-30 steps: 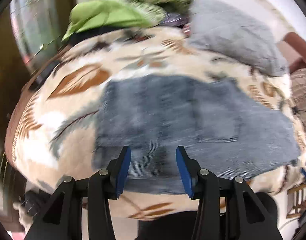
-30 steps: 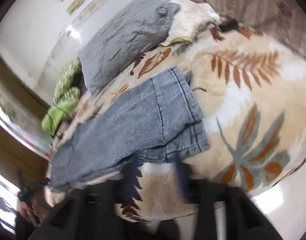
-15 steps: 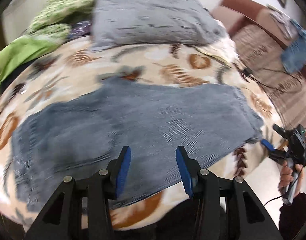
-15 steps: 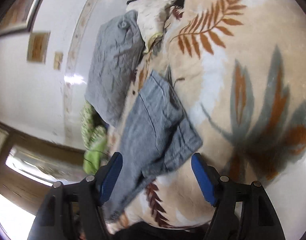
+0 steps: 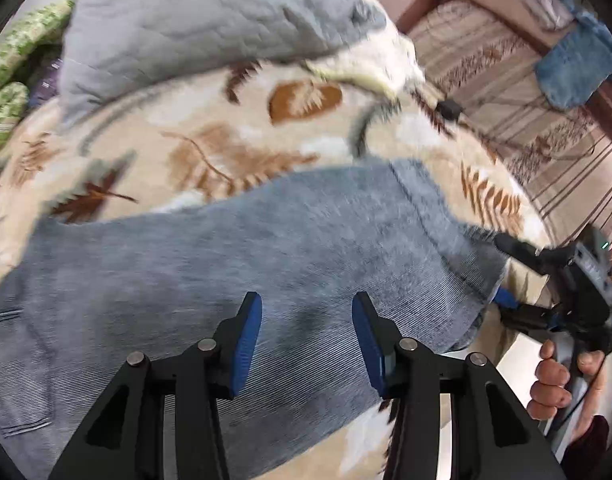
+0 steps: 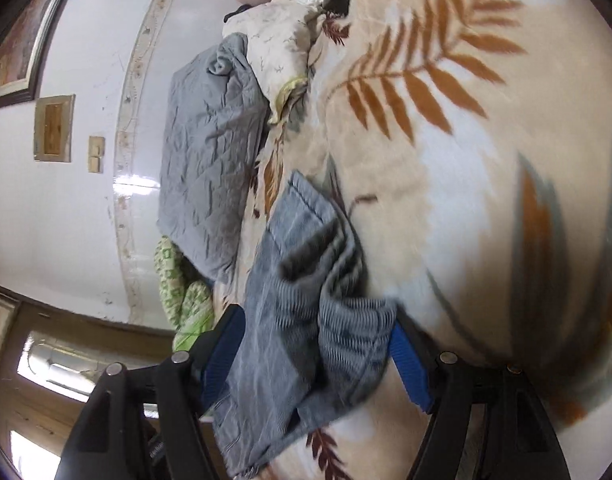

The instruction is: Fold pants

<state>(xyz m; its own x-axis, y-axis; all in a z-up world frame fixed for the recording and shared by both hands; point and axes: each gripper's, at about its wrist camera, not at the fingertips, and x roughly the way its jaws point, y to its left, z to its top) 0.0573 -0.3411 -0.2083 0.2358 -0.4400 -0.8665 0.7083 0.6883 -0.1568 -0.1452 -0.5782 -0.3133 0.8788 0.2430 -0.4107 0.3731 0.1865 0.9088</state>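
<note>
Grey-blue denim pants (image 5: 226,280) lie stretched across a bed with a beige leaf-print blanket (image 5: 226,128). My left gripper (image 5: 306,320) hovers over the middle of the pants, open, with only flat cloth below its blue pads. At the right of the left wrist view, my right gripper (image 5: 504,274) straddles the leg hem, gripped by a hand (image 5: 554,384). In the right wrist view the rumpled hem end of the pants (image 6: 306,300) sits between the wide-apart jaws of my right gripper (image 6: 318,346). The pads do not clamp it.
A grey quilted pillow (image 5: 194,28) and a white pillow (image 5: 378,60) lie at the head of the bed, with green cloth (image 5: 10,72) beside them. A small black object (image 5: 450,109) sits near the bed edge. A striped sofa (image 5: 526,100) carries blue cloth (image 5: 574,76).
The left gripper has swept along the pants from the waist end toward the leg end. The right gripper has rolled and closed in on the hem, which now lies rumpled between its jaws.
</note>
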